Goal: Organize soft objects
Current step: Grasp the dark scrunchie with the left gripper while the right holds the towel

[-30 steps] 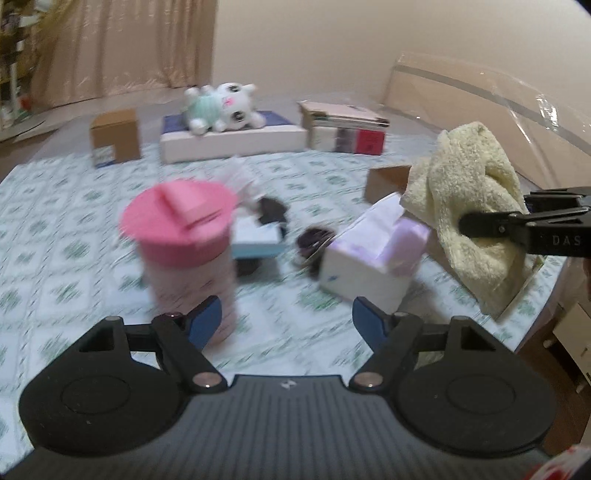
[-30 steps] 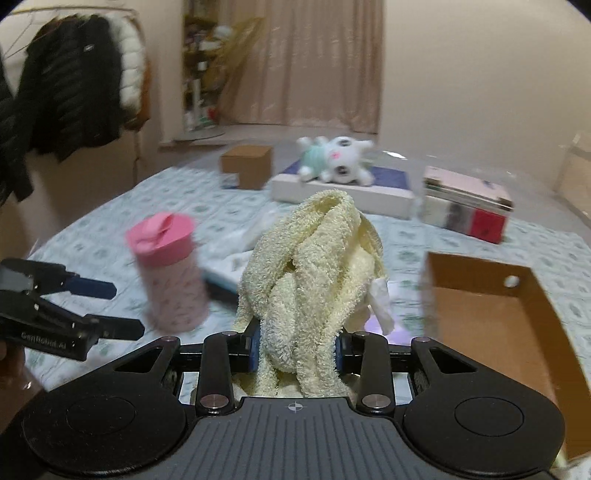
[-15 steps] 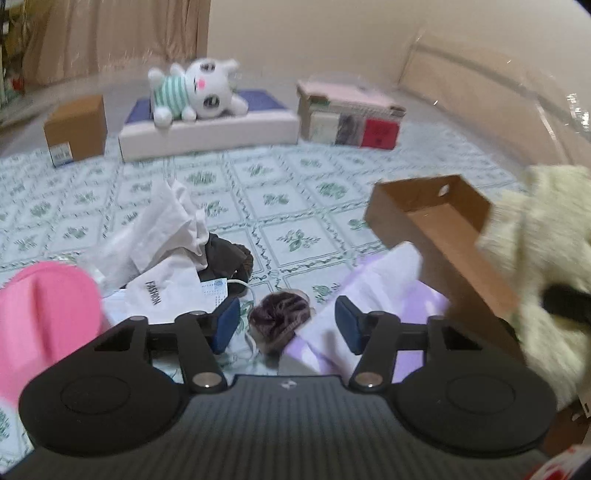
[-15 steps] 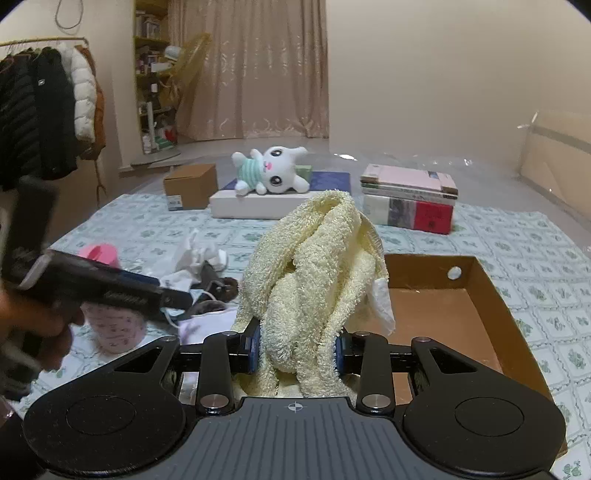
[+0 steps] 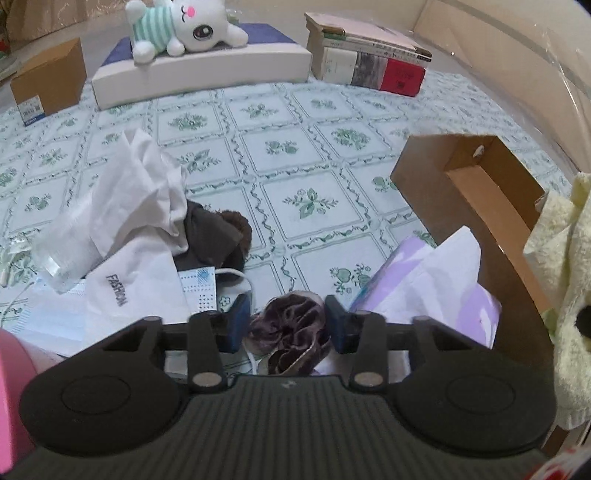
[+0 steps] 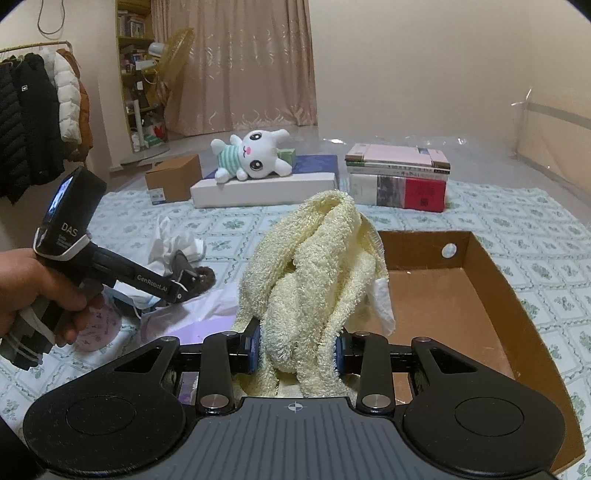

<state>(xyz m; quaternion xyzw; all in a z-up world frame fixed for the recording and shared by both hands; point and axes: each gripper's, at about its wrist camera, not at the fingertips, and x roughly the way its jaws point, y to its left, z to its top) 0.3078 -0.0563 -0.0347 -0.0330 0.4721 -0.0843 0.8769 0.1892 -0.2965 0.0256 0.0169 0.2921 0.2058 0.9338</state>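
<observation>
Now sits low over the dark purple scrunchie (image 5: 284, 332) with the left claw (image 5: 287, 317), no longer up by the pink cup (image 5: 11, 387) as a second ago. Has just been closing, with the scrunchie right between the blue pads; looks to touch it on both sides, but cannot tell if squeezing yet. Means a second soft thing nearly picked up. Meanwhile grips the yellow towel (image 6: 317, 266) tight in the right claw (image 6: 297, 349), held up over the near edge of the brown cardboard box (image 6: 498, 295), not yet dropped in. Shows plenty of bare room inside the box, likely enough for both. As for edges: has a purple tissue pack (image 5: 424, 288) just beside the scrunchie on the right, and a white cord (image 5: 236, 273) and a face mask (image 5: 199, 291) close on the left, so might drag those along. Has the box wall right behind the tissue pack, so probably needs a lift up first. Leaves open flowered cover (image 5: 314, 155) beyond, well apart from the plush bunny (image 5: 184, 29) and the books (image 5: 369, 55) at the back.
</observation>
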